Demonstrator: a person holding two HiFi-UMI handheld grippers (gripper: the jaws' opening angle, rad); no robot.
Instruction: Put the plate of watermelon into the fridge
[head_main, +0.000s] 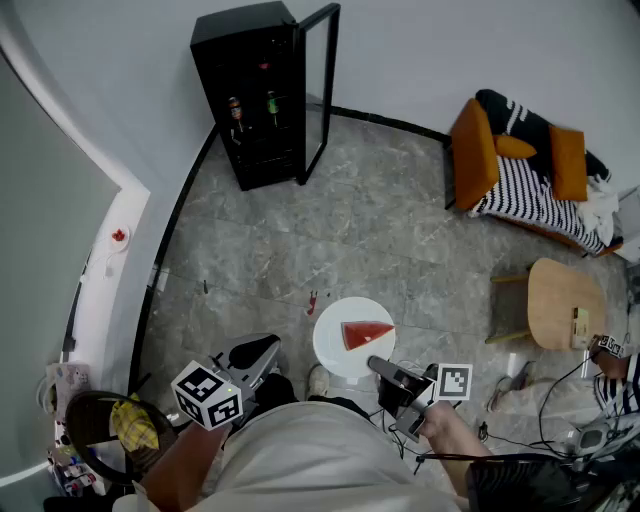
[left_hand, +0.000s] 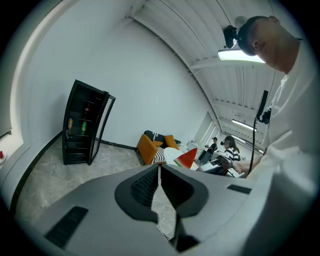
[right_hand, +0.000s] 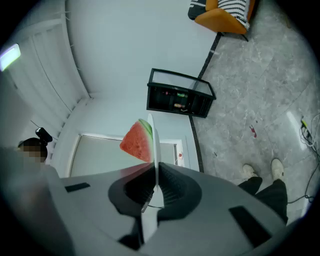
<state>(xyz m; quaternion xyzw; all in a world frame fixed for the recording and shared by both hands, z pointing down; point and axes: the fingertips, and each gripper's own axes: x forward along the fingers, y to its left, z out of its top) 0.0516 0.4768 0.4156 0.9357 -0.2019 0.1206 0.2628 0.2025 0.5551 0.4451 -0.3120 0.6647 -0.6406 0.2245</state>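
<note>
Lower centre: your right gripper pinches the smooth round white plate by its rim, red triangular watermelon wedge on top; left gripper closed, empty.

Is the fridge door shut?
No, the fridge has its door swung wide open, with the shelves inside showing.

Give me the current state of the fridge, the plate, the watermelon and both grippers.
fridge: door swung open, drinks on the shelves.
plate: held up off the floor, roughly level, gripped at its rim.
watermelon slice: lying on the plate.
right gripper: shut on the plate's rim.
left gripper: jaws together, nothing between them.
</note>
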